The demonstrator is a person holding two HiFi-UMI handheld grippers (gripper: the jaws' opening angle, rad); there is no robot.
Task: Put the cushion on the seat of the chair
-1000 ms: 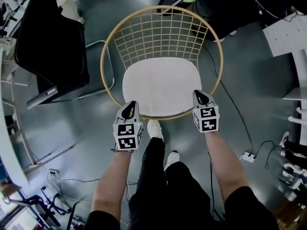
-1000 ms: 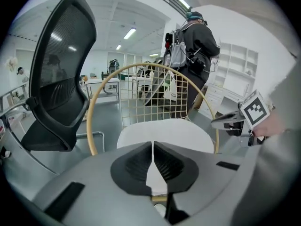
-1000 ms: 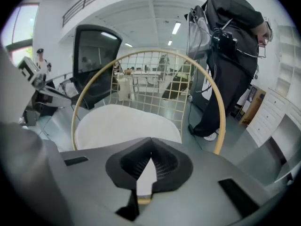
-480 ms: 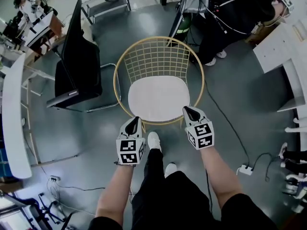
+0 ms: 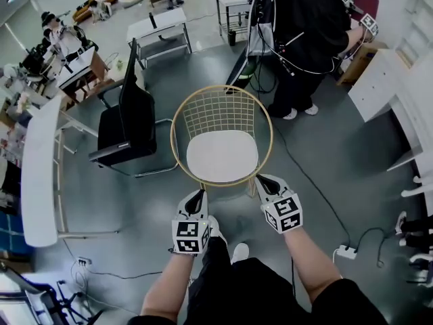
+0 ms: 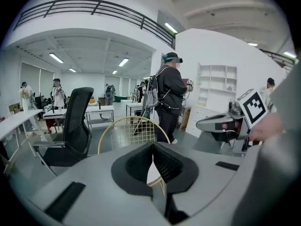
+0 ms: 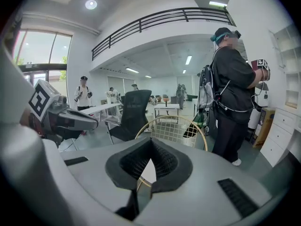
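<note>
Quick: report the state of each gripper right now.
Left gripper: closed, holding nothing.
Right gripper: closed, holding nothing.

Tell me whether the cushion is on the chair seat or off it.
On. The white cushion lies flat on the chair seat, inside the gold rim; left tongs and right tongs hang clear of it.

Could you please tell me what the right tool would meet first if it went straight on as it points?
Probably the white round cushion on the gold wire chair; the shut right tool aims at it, though depth is unclear.
</note>
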